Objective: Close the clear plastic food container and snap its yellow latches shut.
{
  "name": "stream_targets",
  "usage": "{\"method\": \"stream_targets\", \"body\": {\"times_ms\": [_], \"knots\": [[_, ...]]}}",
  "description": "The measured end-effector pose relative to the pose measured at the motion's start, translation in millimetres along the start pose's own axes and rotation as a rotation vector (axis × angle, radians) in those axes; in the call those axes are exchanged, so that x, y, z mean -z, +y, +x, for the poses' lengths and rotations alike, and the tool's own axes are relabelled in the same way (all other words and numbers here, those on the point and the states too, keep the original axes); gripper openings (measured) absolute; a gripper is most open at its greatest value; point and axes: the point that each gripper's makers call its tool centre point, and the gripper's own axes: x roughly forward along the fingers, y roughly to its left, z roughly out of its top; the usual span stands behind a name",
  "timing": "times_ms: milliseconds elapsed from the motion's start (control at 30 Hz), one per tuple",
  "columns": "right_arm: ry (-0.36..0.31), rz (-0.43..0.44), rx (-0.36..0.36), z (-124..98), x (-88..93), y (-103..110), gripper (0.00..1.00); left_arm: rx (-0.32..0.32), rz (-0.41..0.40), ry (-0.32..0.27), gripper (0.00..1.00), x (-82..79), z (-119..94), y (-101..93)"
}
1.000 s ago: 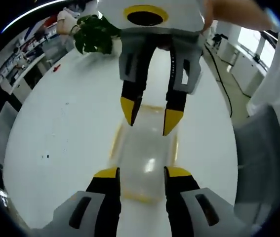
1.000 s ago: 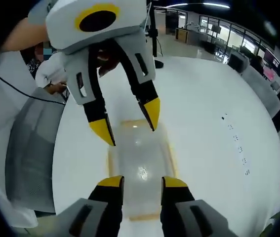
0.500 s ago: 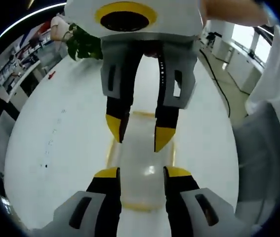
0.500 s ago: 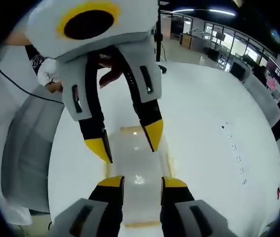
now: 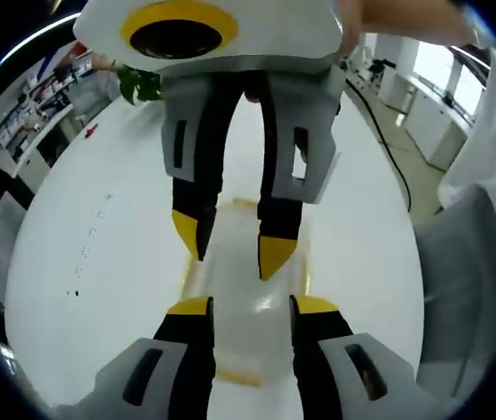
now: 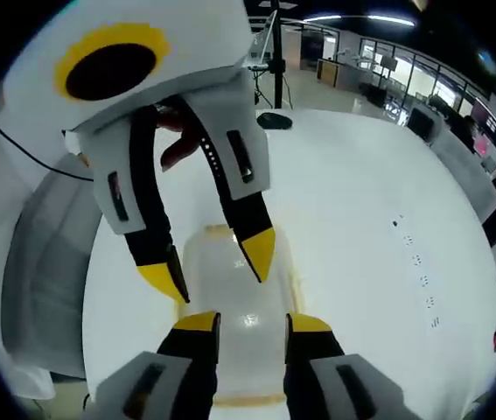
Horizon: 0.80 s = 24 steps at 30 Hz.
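Now, landmark: clear plastic food container [image 5: 246, 328] [image 6: 234, 302], lying flat on the white table [image 5: 99, 254] [image 6: 361, 245], lid on top.
Contents: cannot tell; glare on the glossy lid hides the inside.
Yellow latches: thin yellow strips along the container's edges [image 5: 235, 378] [image 6: 239, 400]; whether they are snapped down is too blurred to say.
Left tongs [image 5: 250, 305] [image 6: 208, 267]: released, yellow-tipped jaws spread over the container's near end, nothing between them.
Right tongs [image 6: 252, 322] [image 5: 230, 245]: released too, jaws apart above the container's opposite end, facing the left pair.
Hidden: both tongs cover much of the lid; the container's near edge is partly cut off by the jaws.
Materials: container clear and rectangular with rounded corners; tongs grey and black plastic with yellow tips.
Beyond the container: a green plant [image 5: 138, 85] at the table's far end.
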Motion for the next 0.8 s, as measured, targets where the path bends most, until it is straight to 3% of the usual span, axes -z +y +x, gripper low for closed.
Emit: {"method": "stream_targets", "body": {"times_ms": [600, 800], "knots": [[0.003, -0.003, 0.016, 6, -2.4, -12, 0.30, 0.002, -0.016, -0.002, 0.33, -0.5, 4, -13.4], [0.010, 0.000, 0.009, 8, -3.2, -17, 0.33, 0.006, 0.004, -0.005, 0.39, 1.6, 6, -24.8]]}}
